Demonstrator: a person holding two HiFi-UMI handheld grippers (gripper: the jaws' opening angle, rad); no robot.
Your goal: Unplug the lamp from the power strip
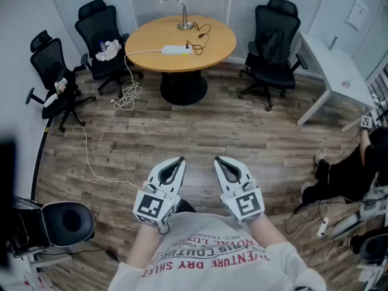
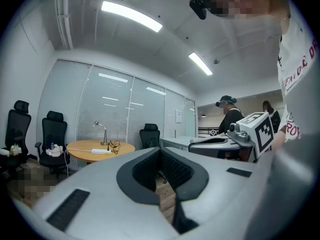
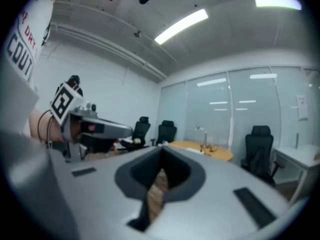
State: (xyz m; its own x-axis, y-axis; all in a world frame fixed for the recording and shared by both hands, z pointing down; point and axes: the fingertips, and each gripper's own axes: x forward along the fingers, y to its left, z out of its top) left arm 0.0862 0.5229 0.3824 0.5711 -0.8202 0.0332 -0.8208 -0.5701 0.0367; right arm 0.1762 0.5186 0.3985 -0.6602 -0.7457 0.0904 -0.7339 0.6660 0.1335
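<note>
Left gripper (image 1: 180, 160) and right gripper (image 1: 217, 160) are both pressed together and empty, level and side by side above a wood floor (image 1: 200, 132). Well ahead of them a round table (image 1: 145, 41) carries the lamp (image 1: 182, 14). Its black cord (image 1: 199, 38) reaches the strip (image 1: 176, 50), which lies nearer the grippers. 3 chairs (image 1: 100, 32) ring the table.
</note>
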